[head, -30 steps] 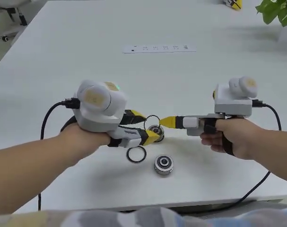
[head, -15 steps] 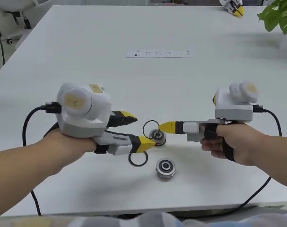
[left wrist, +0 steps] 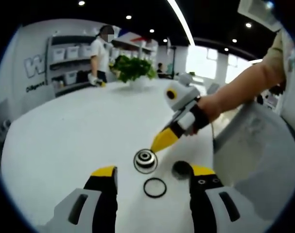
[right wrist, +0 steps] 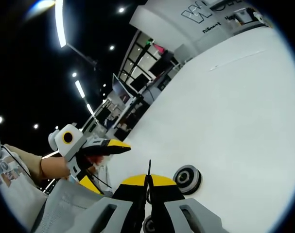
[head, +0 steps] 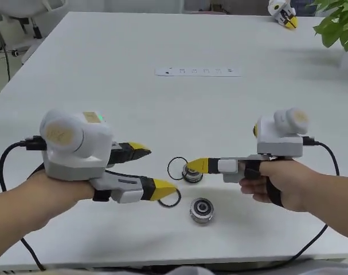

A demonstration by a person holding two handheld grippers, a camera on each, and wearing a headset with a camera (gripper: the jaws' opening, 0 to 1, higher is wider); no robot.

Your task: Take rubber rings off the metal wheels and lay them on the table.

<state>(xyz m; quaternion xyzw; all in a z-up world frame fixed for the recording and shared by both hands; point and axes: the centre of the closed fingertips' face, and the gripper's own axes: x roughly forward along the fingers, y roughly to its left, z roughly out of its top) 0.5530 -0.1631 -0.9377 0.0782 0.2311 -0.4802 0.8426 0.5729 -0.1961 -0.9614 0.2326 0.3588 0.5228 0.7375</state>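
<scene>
My right gripper (head: 192, 166) is shut on a thin black rubber ring (head: 176, 168), which hangs off its yellow tips just left of a metal wheel (head: 192, 174). In the right gripper view the ring (right wrist: 148, 169) shows edge-on between the closed jaws (right wrist: 148, 181), with a wheel (right wrist: 187, 178) on the table beyond. A second wheel (head: 202, 210) lies nearer the front. Another black ring (head: 171, 199) lies flat, partly under a finger of my left gripper (head: 152, 170), which stands open and holds nothing. From the left gripper (left wrist: 153, 171) I see the wheel (left wrist: 145, 161) and the flat ring (left wrist: 154, 187).
A white strip with markings (head: 198, 71) lies mid-table. A green plant (head: 337, 23) and a yellow-and-white object (head: 284, 11) stand at the far right corner. Black cables trail from both grippers. The table's front edge runs just below the nearer wheel.
My left gripper has drawn back left, away from the wheel it was around. The right gripper keeps its hold on the ring beside the wheel.
</scene>
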